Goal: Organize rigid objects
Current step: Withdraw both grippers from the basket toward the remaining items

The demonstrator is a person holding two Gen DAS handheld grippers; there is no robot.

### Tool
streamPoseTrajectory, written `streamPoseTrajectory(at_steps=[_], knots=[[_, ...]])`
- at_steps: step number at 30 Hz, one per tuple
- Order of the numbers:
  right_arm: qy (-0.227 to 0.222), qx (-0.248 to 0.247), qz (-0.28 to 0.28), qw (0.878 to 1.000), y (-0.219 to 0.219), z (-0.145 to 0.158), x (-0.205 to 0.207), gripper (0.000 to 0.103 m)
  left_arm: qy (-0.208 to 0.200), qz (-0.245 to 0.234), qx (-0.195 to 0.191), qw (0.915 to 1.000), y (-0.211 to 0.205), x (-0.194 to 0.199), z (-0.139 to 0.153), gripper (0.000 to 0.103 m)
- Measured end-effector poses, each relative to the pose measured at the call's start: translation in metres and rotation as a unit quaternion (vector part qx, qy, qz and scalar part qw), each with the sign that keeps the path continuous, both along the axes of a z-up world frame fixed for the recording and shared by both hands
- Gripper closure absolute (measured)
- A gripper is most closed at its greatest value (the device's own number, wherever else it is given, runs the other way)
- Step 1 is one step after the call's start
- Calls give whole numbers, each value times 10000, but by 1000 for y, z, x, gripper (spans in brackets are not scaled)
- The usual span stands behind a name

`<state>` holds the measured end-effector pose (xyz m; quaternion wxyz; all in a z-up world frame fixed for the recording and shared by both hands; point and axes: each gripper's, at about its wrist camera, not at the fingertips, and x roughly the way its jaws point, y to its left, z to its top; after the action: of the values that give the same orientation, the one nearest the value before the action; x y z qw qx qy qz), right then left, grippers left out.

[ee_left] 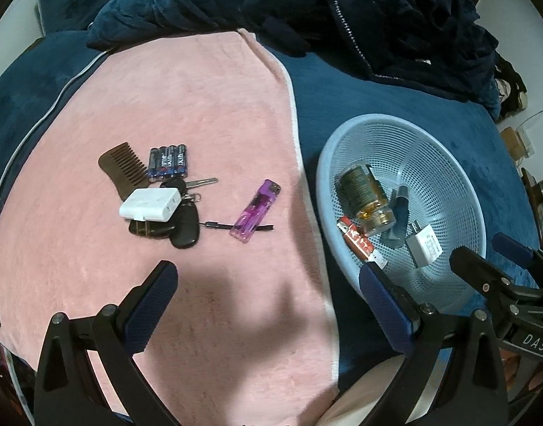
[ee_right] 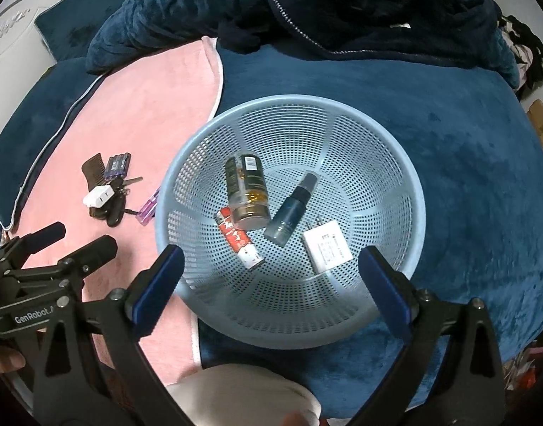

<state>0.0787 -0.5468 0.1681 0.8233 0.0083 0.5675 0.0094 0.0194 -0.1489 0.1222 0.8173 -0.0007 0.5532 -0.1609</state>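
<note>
Both my tongs, left (ee_left: 268, 298) and right (ee_right: 271, 284), hang spread and empty. Basket (ee_right: 410, 184) part-filled. Next, I judge: left pinches the lighter (ee_left: 255, 210) across its narrow sides.

A home bedroom: blue plush bedding (ee_right: 449, 163), pink towel (ee_left: 186, 106), zippered fleece garment (ee_left: 395, 10) heaped behind.

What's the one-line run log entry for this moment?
left gripper: open, empty | right gripper: open, empty | round blue plastic mesh basket: four items | translucent purple lighter: on pink towel
</note>
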Motion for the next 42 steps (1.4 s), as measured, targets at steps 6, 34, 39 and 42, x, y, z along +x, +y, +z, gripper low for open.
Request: streamPoseTrajectory(at_steps=[6, 34, 39, 42], knots=[[23, -56, 129, 9999, 17, -2, 1, 3, 6, 93, -28, 10000, 14, 1, -3, 1], [167, -84, 701, 9974, 79, -19, 3, 3, 126, 565, -58, 9983, 73, 8, -17, 1], [185, -94, 764, 9969, 88, -20, 4, 3, 138, 624, -71, 9979, 81, 9, -20, 1], [194, -105, 809, 9965, 93, -22, 5, 3, 150, 653, -85, 9977, 86, 10, -22, 1]])
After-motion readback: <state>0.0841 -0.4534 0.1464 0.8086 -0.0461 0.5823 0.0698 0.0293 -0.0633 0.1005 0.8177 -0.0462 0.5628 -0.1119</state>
